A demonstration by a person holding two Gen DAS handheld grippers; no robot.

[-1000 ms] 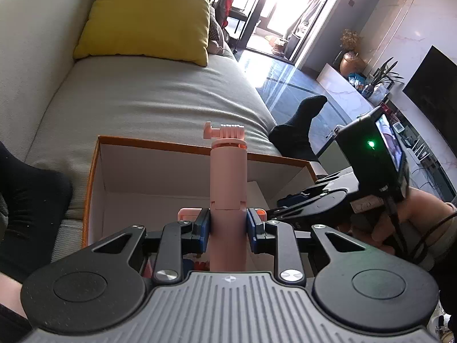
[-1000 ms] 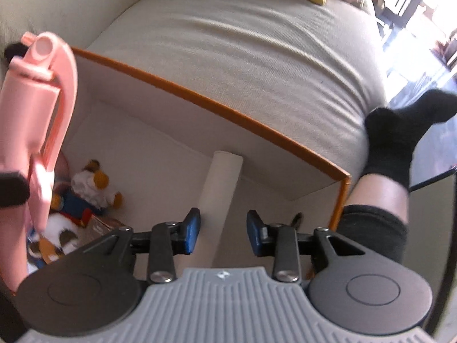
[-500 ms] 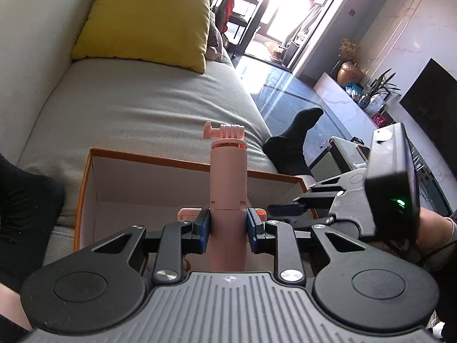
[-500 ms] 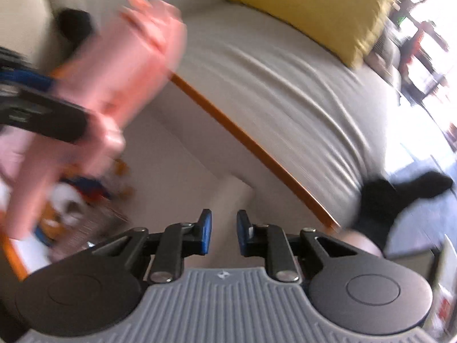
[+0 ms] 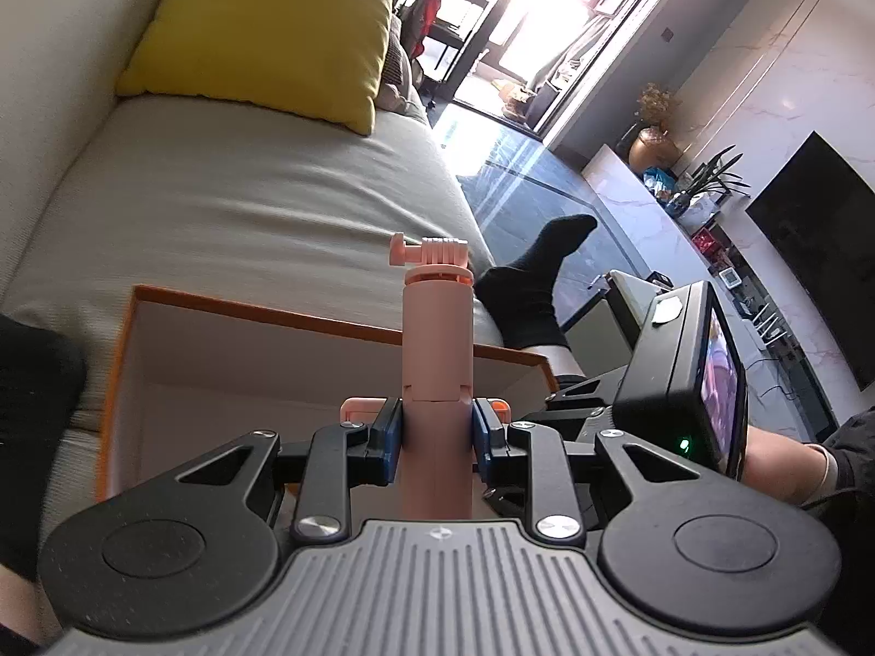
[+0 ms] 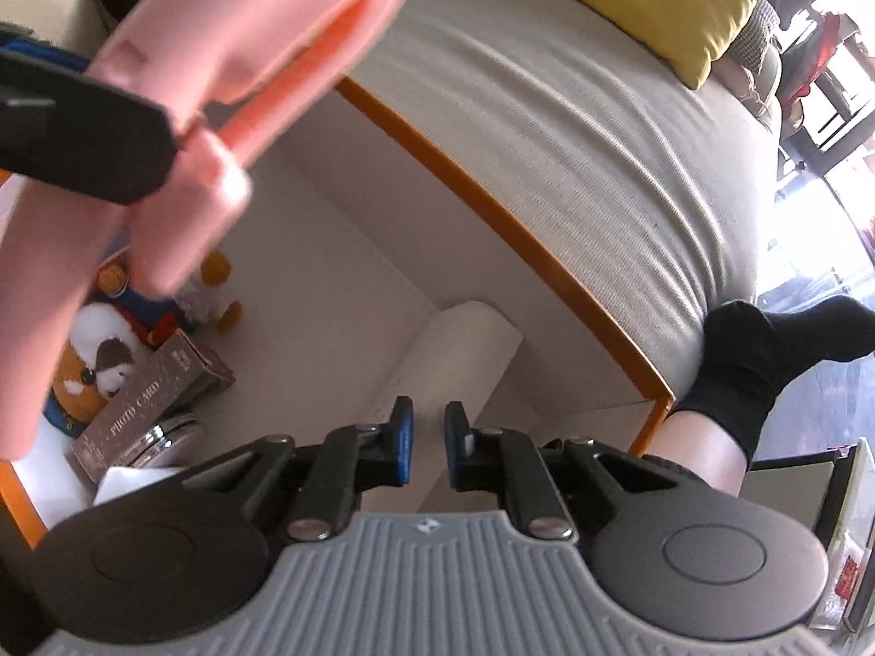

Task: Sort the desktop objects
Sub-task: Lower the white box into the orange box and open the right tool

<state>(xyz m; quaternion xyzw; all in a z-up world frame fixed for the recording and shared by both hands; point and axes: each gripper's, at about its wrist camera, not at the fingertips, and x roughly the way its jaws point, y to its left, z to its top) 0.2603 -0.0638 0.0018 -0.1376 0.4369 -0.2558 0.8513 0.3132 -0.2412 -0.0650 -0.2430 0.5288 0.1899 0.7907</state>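
Left claw: my left gripper [image 5: 436,434] is clamped on one pink selfie stick [image 5: 436,361], which stands upright between the blue pads, above the box.
Right claw: my right gripper [image 6: 427,440] is empty and closing, a narrow gap left; nothing sits between the pads.
Box: one orange-rimmed cardboard box [image 6: 492,208] lies below both claws, on the grey sofa [image 5: 246,202].
White tube: one [image 6: 448,361], lying directly beneath my right claw.
Plush toys: I count two [image 6: 98,361], left of my right claw.
Photo card box: one [image 6: 147,399], beside the toys.
Hard to make out: the stick blurs across my right view and hides part of the toys; a round silver item [image 6: 169,434] is half covered.
Cushion: one yellow [image 5: 262,27], far ahead.
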